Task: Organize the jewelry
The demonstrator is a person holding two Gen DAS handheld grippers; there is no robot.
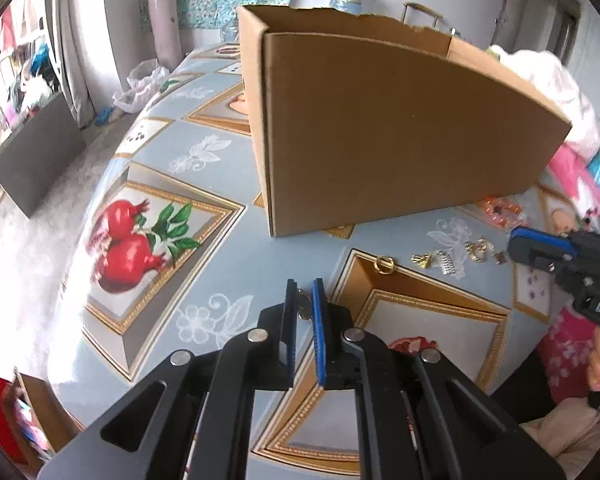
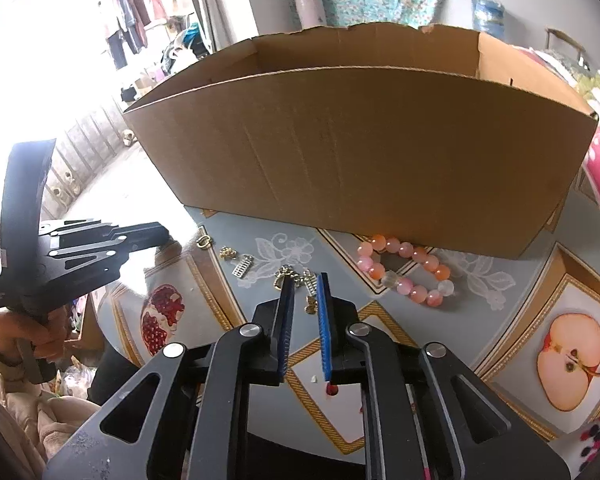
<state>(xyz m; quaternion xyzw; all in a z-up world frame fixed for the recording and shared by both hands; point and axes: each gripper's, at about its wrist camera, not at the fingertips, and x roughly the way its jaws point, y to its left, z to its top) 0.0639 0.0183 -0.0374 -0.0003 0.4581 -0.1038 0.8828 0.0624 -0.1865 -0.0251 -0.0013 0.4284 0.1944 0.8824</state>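
Note:
My left gripper hangs over the patterned tablecloth, shut on a small silver piece pinched between its blue pads. My right gripper points down at a tangle of gold chain. Its jaws stand narrowly apart, and a small gold charm lies between them with neither pad pressing on it. To the left lie a gold ring, a gold charm and a silver comb-like piece. A pink and orange bead bracelet rests by the cardboard box.
The open-topped box stands tall just behind the jewelry and takes up the back of the table. The table's rounded edge drops to the floor on the left. Pink cloth lies at the right. A hand holds the left gripper's handle.

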